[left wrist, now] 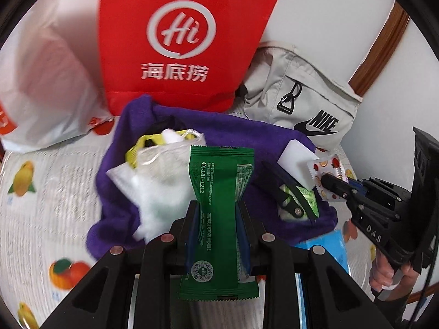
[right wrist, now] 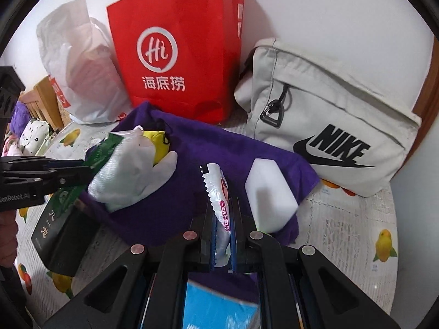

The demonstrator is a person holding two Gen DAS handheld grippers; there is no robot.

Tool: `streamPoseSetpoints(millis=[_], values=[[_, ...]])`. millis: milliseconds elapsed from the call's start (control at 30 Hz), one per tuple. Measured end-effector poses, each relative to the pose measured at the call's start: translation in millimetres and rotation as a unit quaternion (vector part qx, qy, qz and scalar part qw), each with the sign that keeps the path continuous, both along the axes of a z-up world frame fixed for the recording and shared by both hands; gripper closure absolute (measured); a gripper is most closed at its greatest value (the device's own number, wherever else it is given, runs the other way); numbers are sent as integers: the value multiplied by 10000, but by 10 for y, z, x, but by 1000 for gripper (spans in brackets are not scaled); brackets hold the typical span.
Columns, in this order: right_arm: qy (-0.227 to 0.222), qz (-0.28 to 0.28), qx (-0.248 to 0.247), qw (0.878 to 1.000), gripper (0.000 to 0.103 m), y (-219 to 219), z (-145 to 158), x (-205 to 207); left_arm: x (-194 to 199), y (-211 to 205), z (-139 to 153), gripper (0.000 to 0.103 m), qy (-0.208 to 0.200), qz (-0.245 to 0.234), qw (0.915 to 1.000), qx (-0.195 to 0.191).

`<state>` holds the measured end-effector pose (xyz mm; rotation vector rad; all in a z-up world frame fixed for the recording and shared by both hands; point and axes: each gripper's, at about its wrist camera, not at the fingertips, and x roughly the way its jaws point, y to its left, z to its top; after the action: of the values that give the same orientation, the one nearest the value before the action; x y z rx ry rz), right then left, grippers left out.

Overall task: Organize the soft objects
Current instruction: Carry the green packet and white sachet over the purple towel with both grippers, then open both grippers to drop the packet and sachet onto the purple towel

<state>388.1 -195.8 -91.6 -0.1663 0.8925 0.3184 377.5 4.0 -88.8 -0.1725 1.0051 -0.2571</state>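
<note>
My left gripper is shut on a green sachet, held upright above a purple cloth; it also shows at the left of the right wrist view. My right gripper is shut on a small white patterned packet, seen in the left wrist view as a fruit-print packet. On the cloth lie a white soft bundle with a yellow item and a white sponge block.
A red paper bag, a white plastic bag and a grey Nike bag stand along the wall. A dark box lies left, a blue packet near me. Fruit-print tablecloth underneath.
</note>
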Motion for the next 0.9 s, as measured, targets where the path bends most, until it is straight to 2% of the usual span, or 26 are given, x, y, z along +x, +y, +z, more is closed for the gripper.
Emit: streamPoseSetpoints(millis=[233,367,667,767,900], values=[[1,41,-115,9999,95,47,-102,176,263,-168,-85,78,84,-118,9999,80],[179,-7,-207,9996,95,26,-218,269,338,-191,-171,78,125,-91,9997,168],[616,238,204,9976,94,32,-440,335,474,-217,-335,75,188,-67,9987,477],[632,339,283,9970,87,48,-449,328,497,-220,-371,74,227,-90,9981,570],[644,449,333,9964,68,69,-470,326,535,-242,-403,74,235,-101,9977,628]])
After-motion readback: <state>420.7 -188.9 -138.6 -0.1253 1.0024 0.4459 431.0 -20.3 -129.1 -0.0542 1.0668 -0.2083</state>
